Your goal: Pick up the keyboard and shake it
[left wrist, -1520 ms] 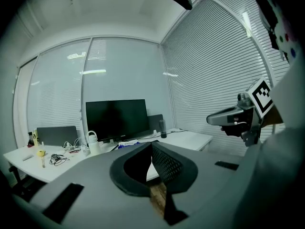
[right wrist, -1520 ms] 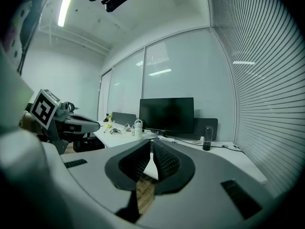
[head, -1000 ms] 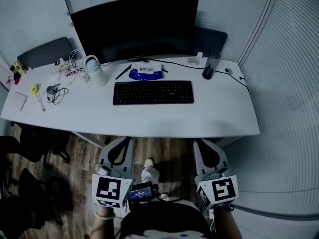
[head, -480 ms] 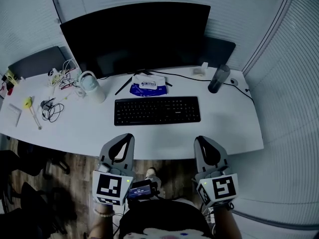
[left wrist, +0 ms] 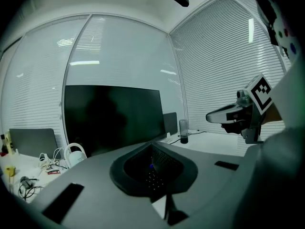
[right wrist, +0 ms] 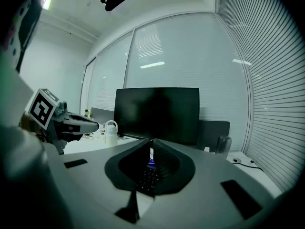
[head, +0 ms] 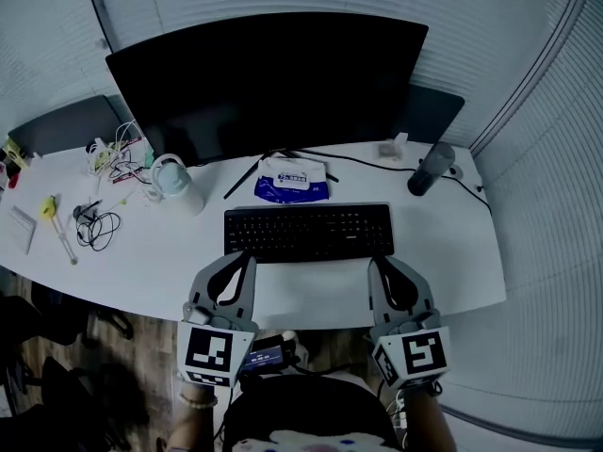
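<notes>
Our left claw (head: 247, 262) and right claw (head: 376, 264) are pressed together and empty, seemingly just short of the keyboard (head: 308, 232) lying flat on the counter (head: 452, 252) — we should spread both, then pinch its near edge evenly.

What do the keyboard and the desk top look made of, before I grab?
Keyboard: probably matte black plastic; dull, no glare on the keys. Desk top: smooth white laminate or painted board, judging by its even, faintly sheeny surface; which one is unclear.

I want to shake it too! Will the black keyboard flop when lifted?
Probably stays stiff: the keyboard looks like one flat, rigid slab. Likely light, being thin. Lifted at one end, it might tilt, since it's long.
</notes>
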A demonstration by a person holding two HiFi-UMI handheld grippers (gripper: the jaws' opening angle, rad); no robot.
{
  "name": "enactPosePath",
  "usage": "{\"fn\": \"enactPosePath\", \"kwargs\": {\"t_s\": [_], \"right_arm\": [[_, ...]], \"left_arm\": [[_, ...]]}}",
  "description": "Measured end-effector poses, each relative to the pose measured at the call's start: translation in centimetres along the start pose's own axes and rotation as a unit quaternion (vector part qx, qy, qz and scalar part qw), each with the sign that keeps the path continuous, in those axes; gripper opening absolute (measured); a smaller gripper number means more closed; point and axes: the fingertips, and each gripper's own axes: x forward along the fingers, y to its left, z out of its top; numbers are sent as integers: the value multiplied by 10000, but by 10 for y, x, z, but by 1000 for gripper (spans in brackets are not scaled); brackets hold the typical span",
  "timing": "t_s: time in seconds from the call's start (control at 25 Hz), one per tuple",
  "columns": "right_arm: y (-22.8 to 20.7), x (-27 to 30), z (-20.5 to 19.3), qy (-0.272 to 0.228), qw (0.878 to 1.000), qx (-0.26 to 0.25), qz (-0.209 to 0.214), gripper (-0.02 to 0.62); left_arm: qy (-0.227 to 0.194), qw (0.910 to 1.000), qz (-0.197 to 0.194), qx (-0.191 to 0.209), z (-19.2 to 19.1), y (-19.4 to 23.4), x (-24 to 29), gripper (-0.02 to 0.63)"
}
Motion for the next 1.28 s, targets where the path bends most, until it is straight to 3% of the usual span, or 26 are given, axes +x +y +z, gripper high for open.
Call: {"fn": "enactPosePath", "kwargs": {"t_s": [0.36, 0.96, 1.28], "right_arm": [[5, 28, -7, 202, 9998, 12, -33, 44], [9, 46, -17, 493, 9986, 108, 137, 44], [9, 55, -22, 554, 9982, 32, 223, 44]], "left_arm": [[-77, 9991, 54, -402, -8, 31, 15, 18], [341, 9954, 478, -759, -40, 63, 18, 18], [540, 9897, 308, -1289, -60, 67, 27, 20]]}}
